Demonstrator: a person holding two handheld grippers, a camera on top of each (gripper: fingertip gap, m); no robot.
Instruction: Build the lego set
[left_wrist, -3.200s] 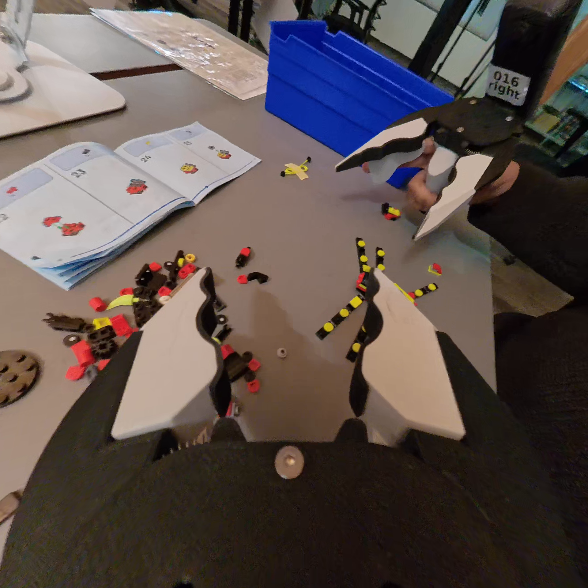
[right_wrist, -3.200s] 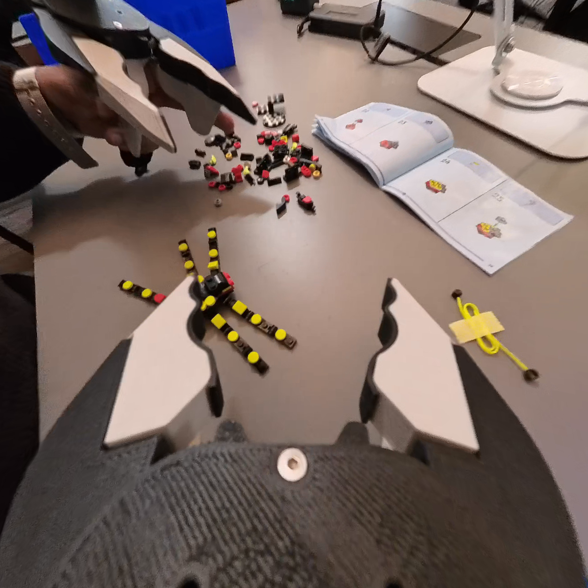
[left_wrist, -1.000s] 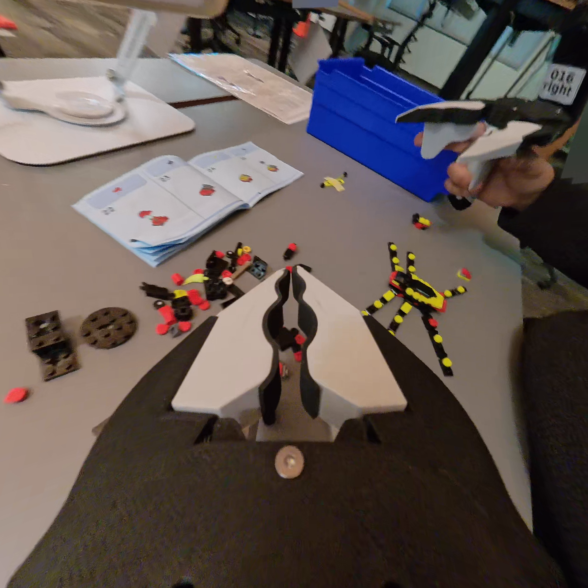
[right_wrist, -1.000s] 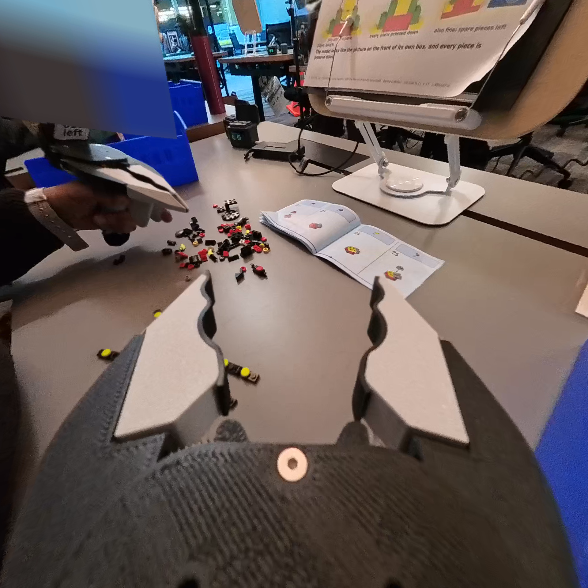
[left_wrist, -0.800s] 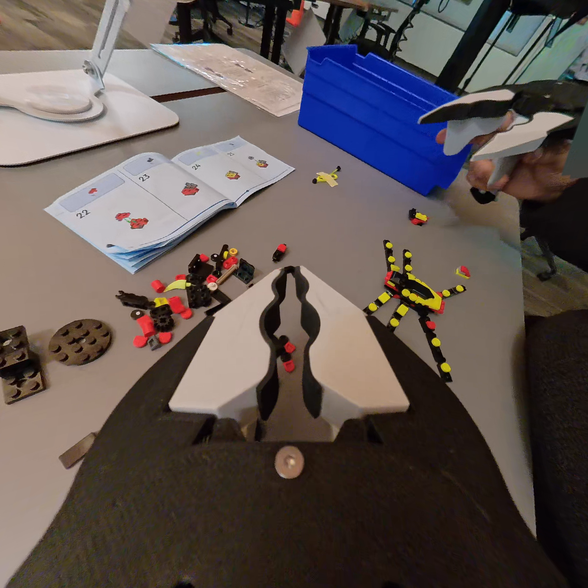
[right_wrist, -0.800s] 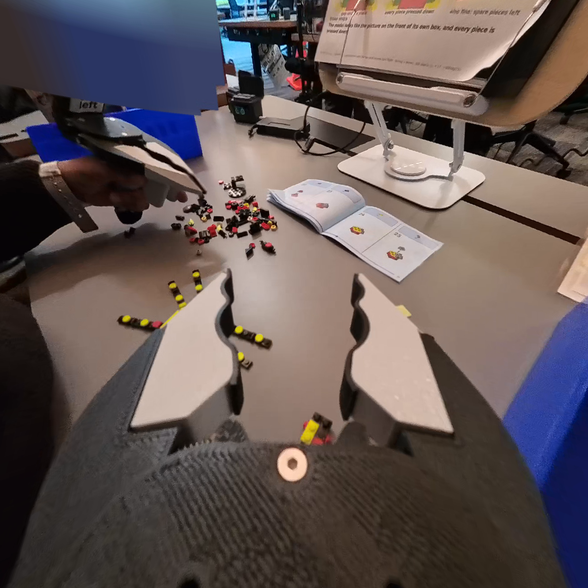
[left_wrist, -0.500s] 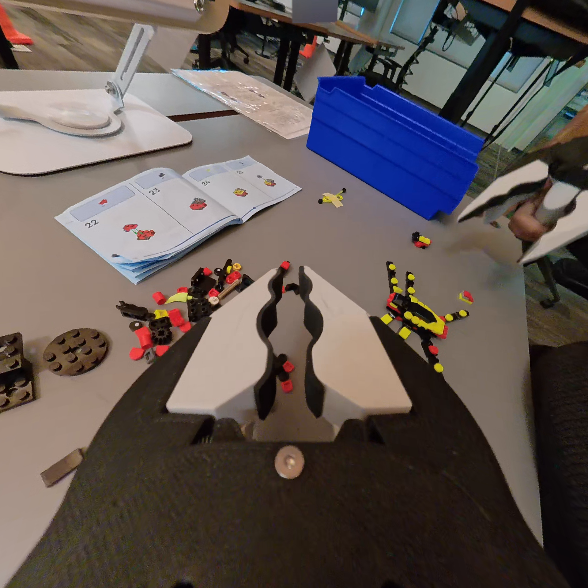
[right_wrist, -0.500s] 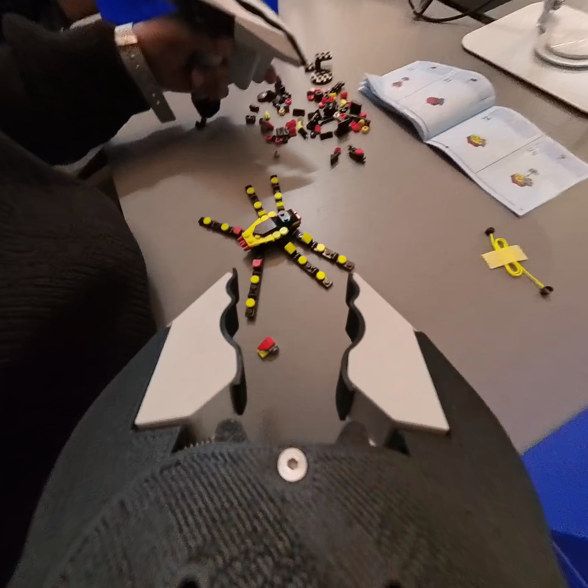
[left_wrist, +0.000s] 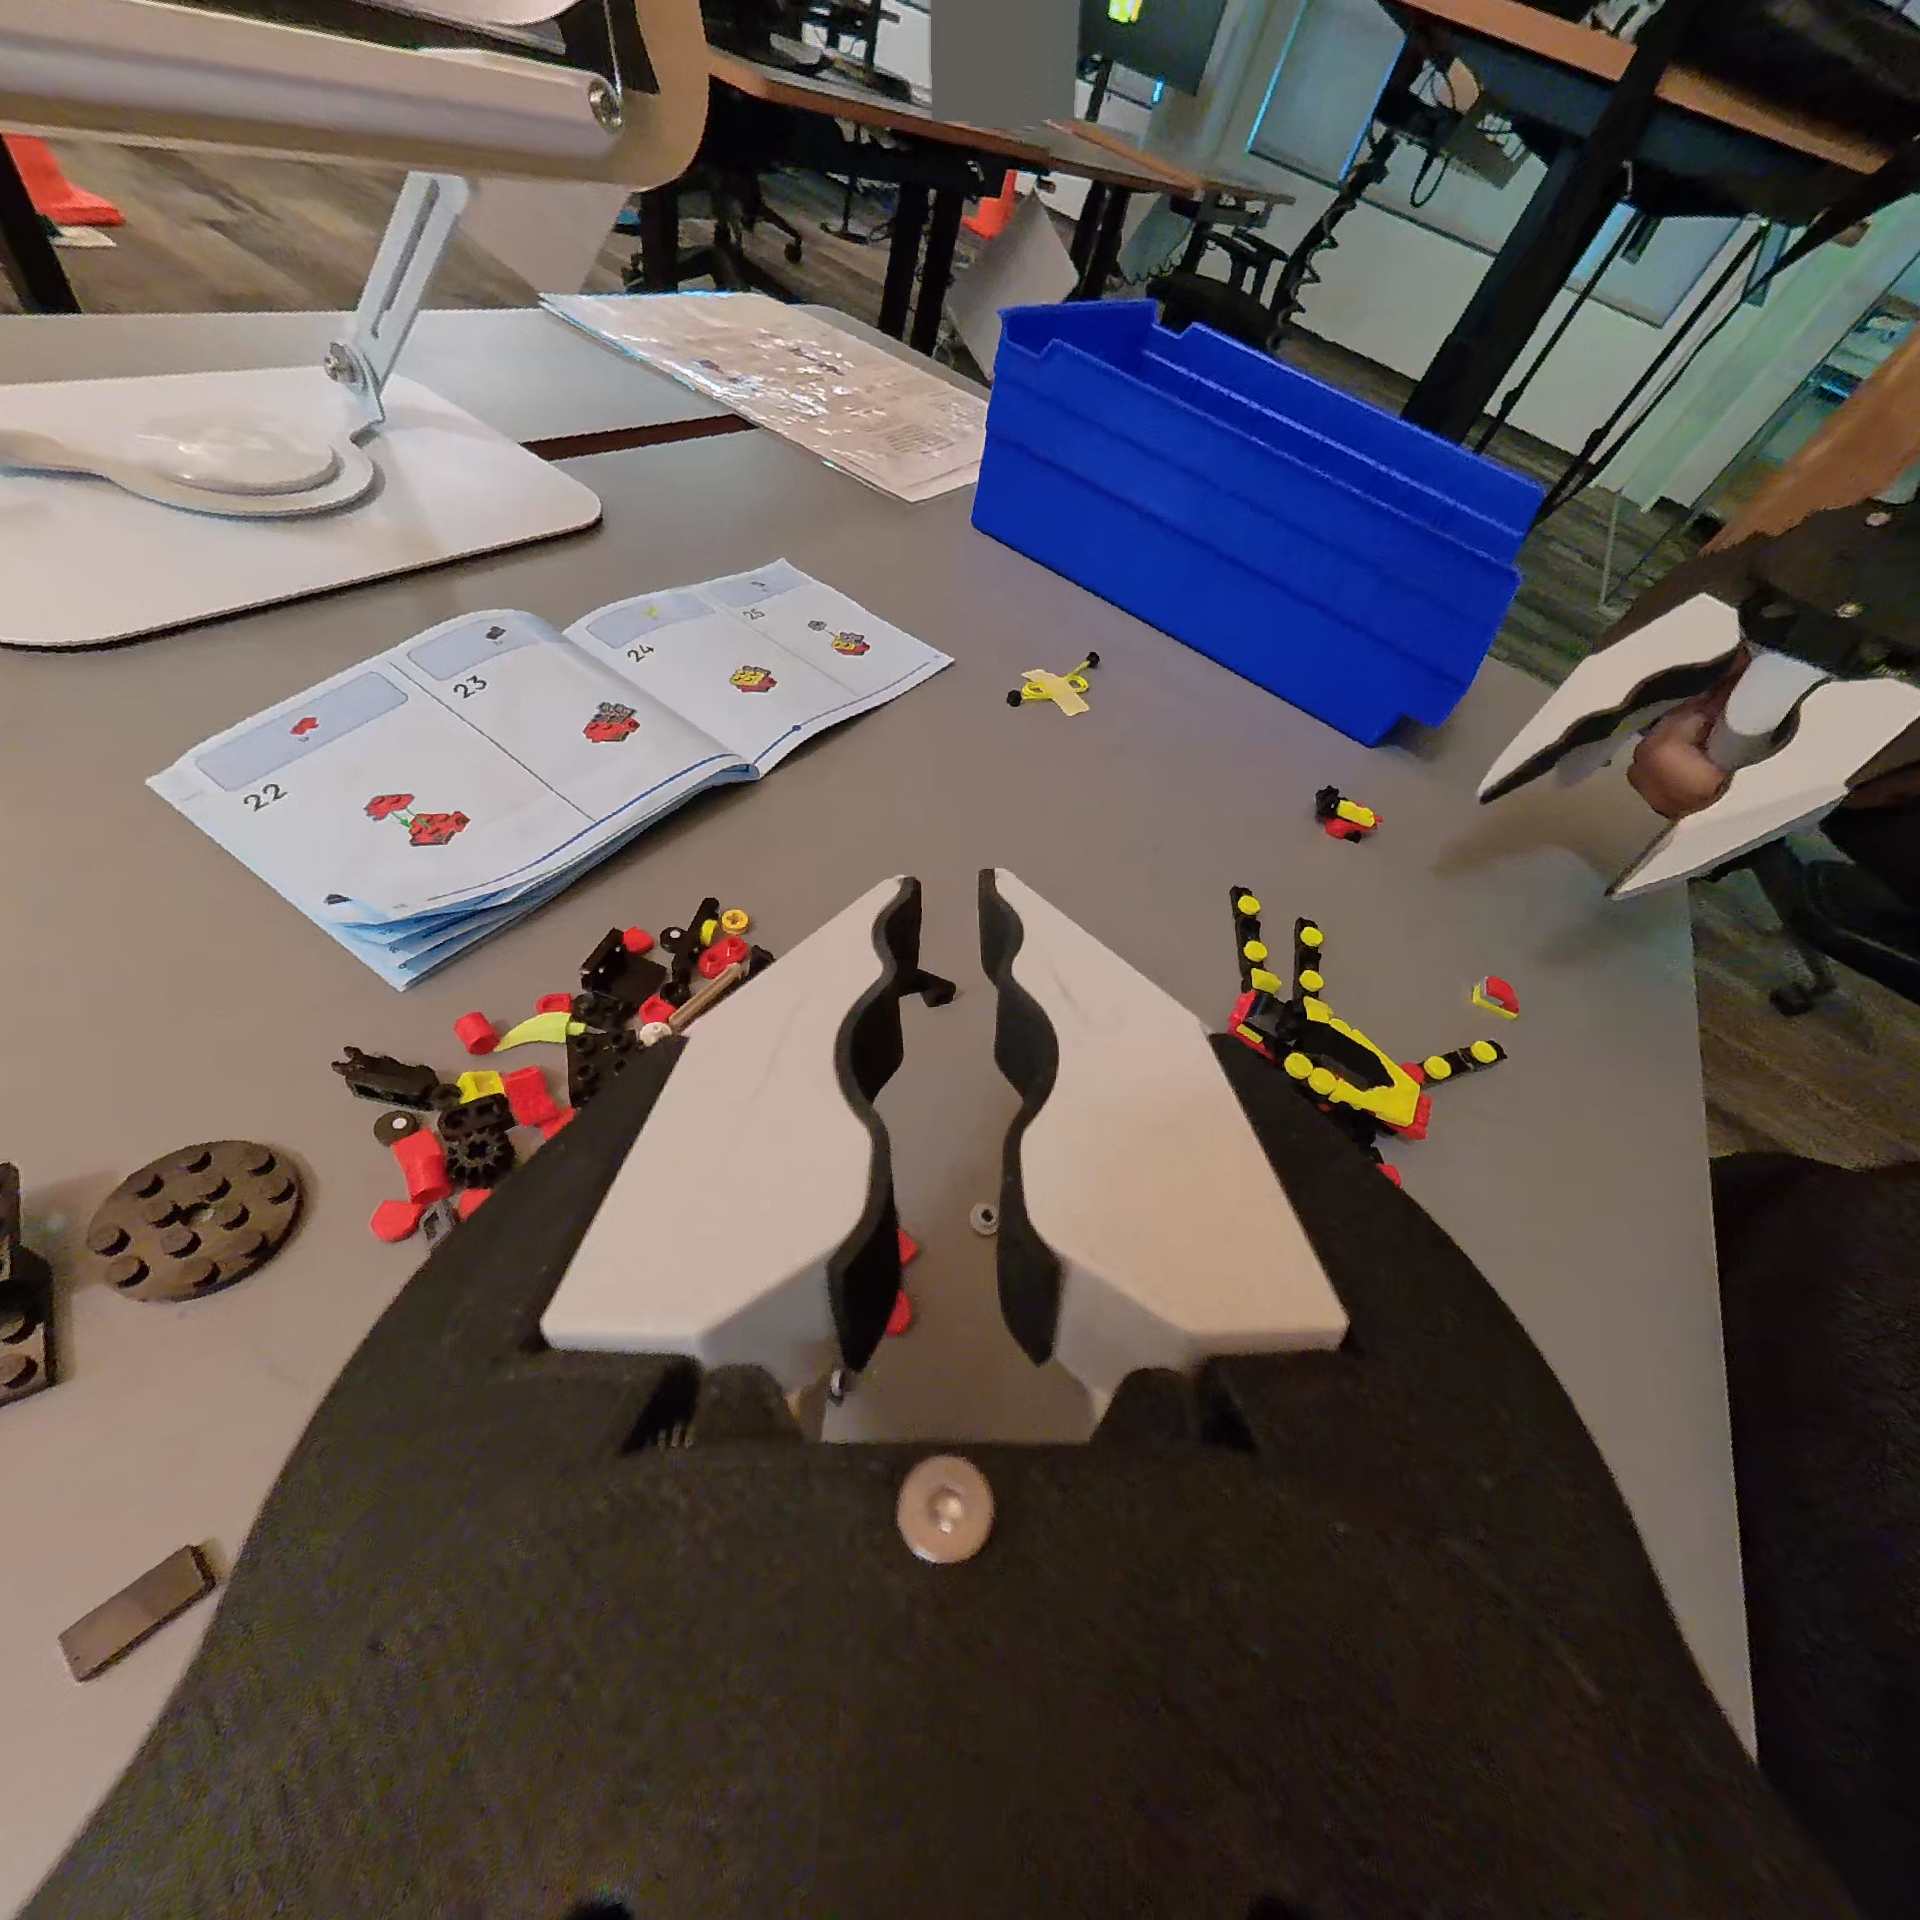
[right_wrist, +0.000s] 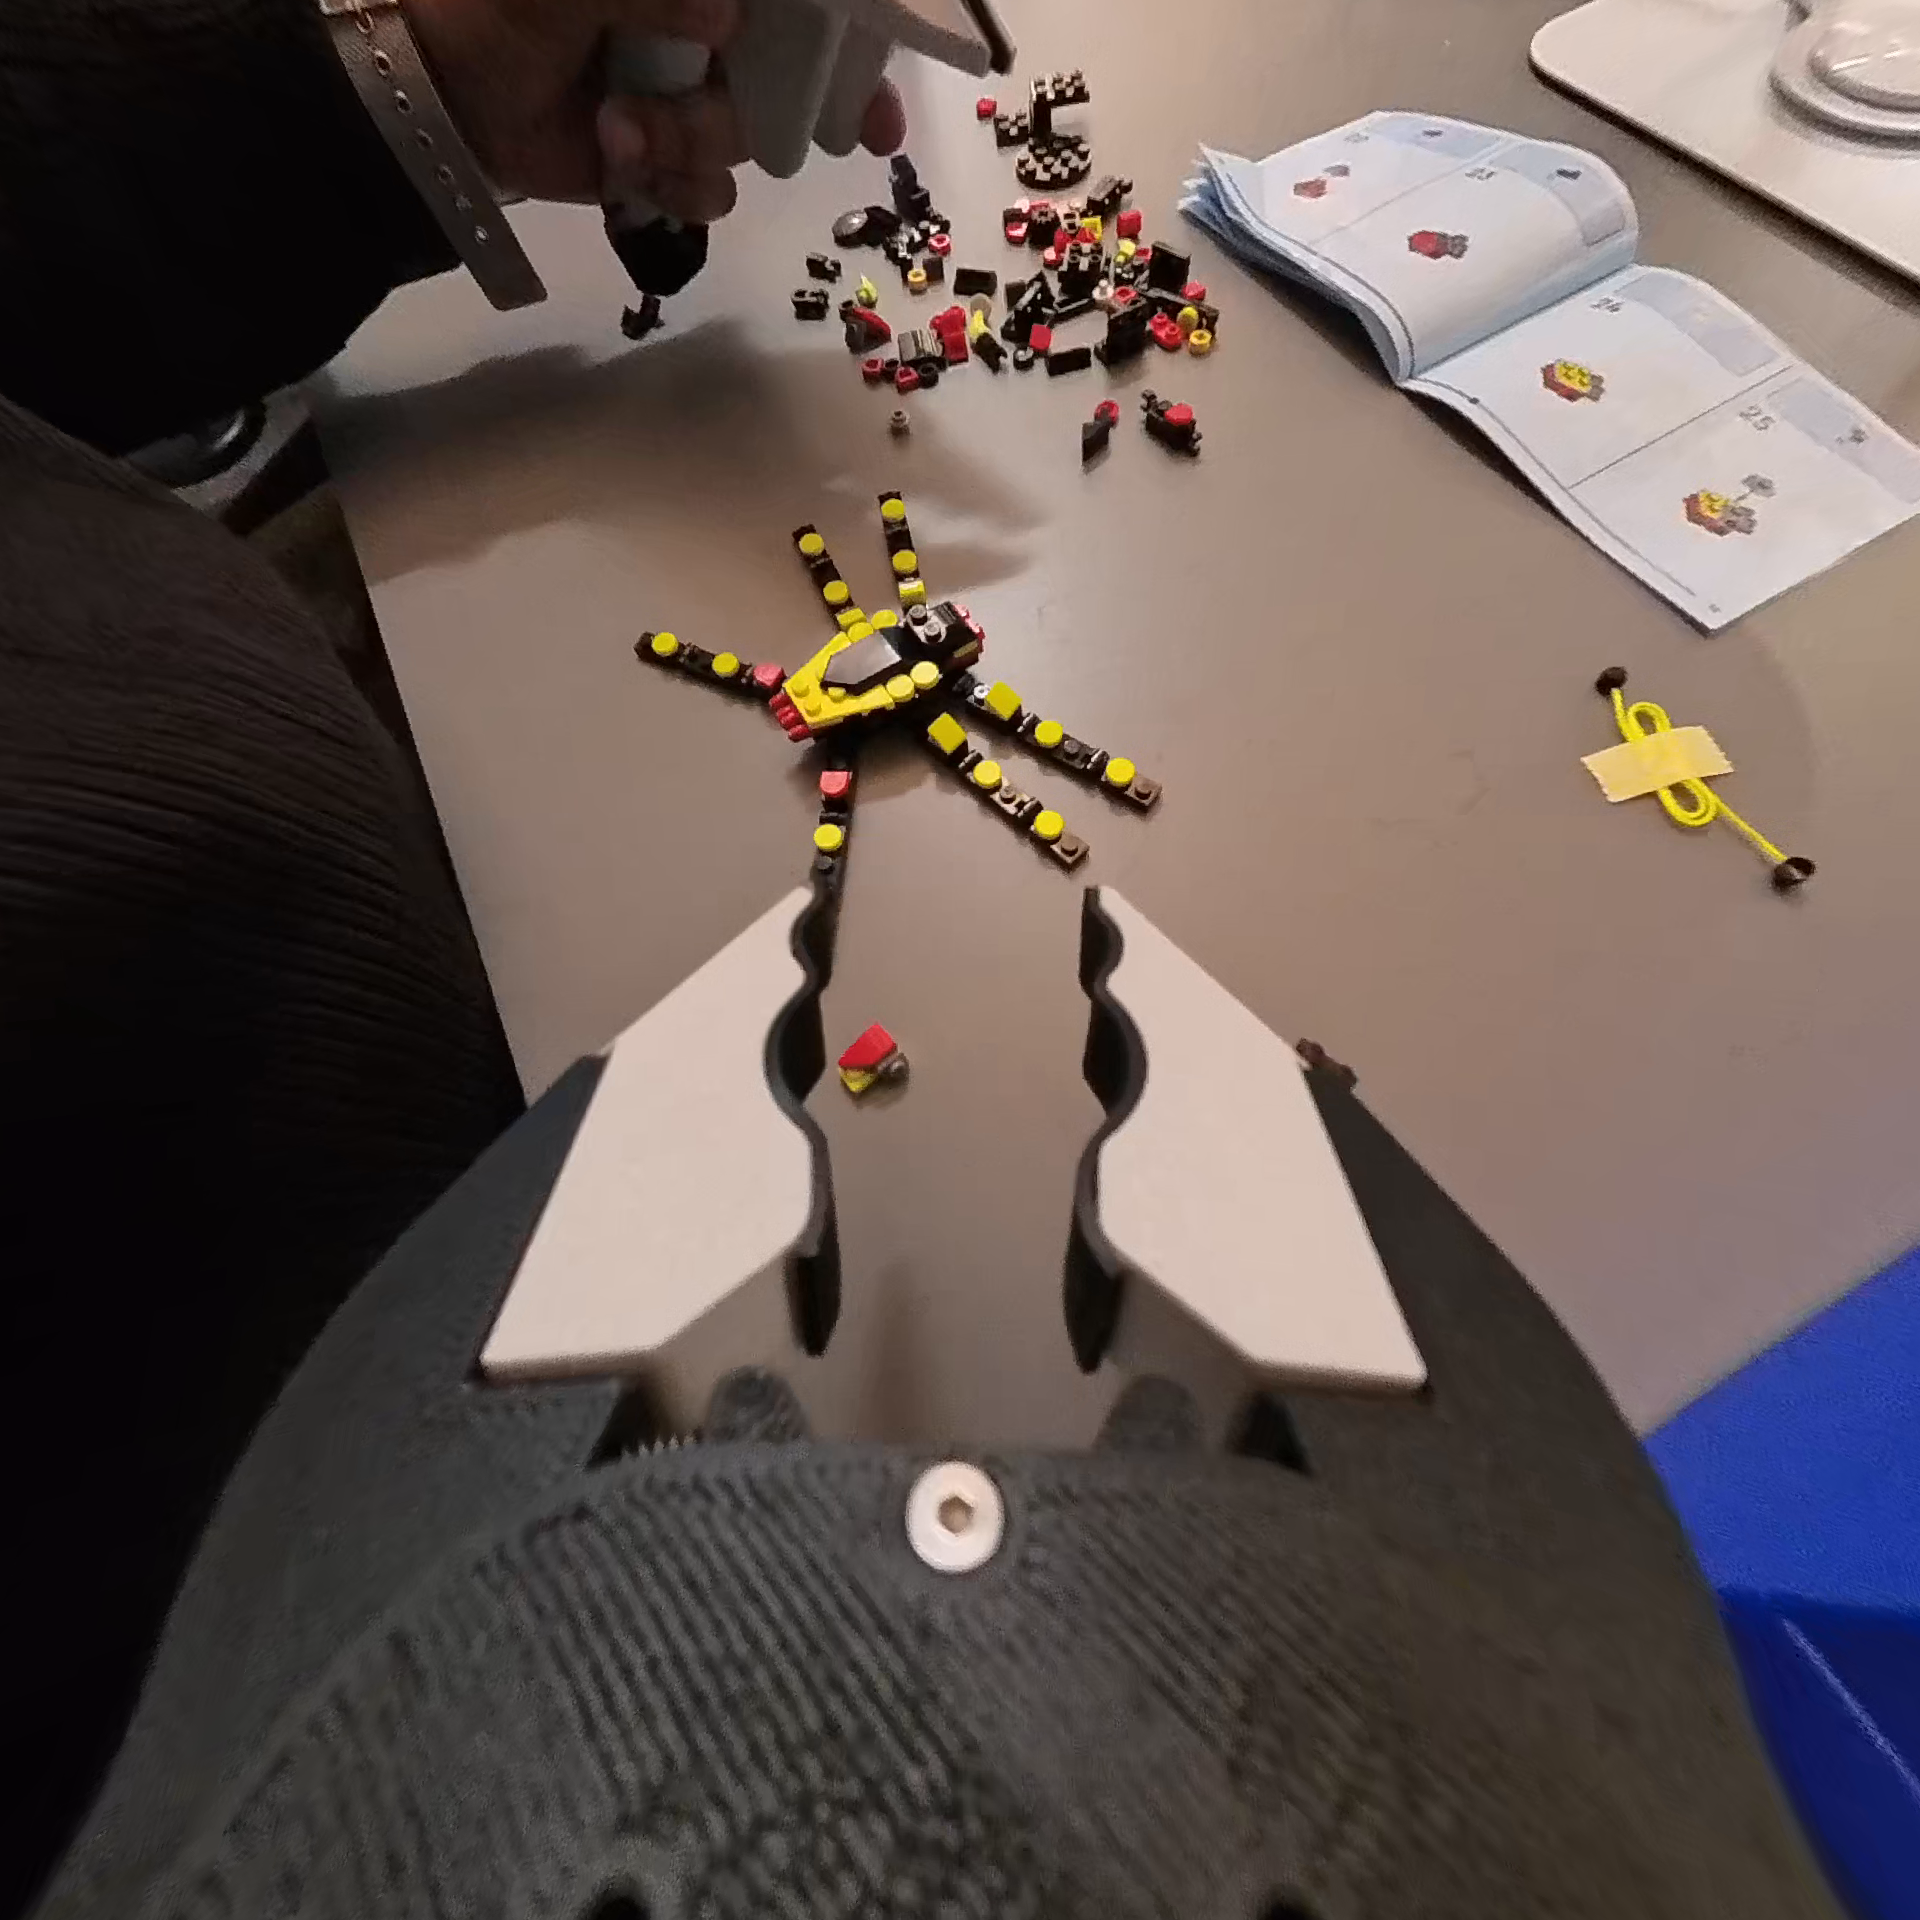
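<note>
The black, yellow and red lego spider model (right_wrist: 873, 675) lies flat on the grey table; it also shows in the left wrist view (left_wrist: 1340, 1070). My right gripper (right_wrist: 948, 899) is open and empty, low over the table just short of one spider leg. A small red and yellow piece (right_wrist: 871, 1060) lies on the table between its fingers. My left gripper (left_wrist: 948, 883) is nearly shut with a narrow gap, holds nothing, and hovers beside the pile of loose red, black and yellow pieces (left_wrist: 540, 1049). A tiny grey round piece (left_wrist: 982, 1216) lies under it.
An open instruction booklet (left_wrist: 520, 748) lies behind the pile. A blue bin (left_wrist: 1247, 499) stands at the back right. A taped yellow string (right_wrist: 1662, 774), a round black plate (left_wrist: 192, 1205) and a white stand base (left_wrist: 260, 488) are on the table. The table edge (left_wrist: 1704, 1039) runs close to the spider. My hands' fingertips stand some 25 cm from each other. The round black plate (left_wrist: 192, 1205) lies some 15 cm from my left tips, 35 cm from my right tips.
My left gripper went from wide open to nearly shut and drew back from the pile. My right gripper swung down toward the table and narrowed; the red and yellow piece now lies between its fingers.
</note>
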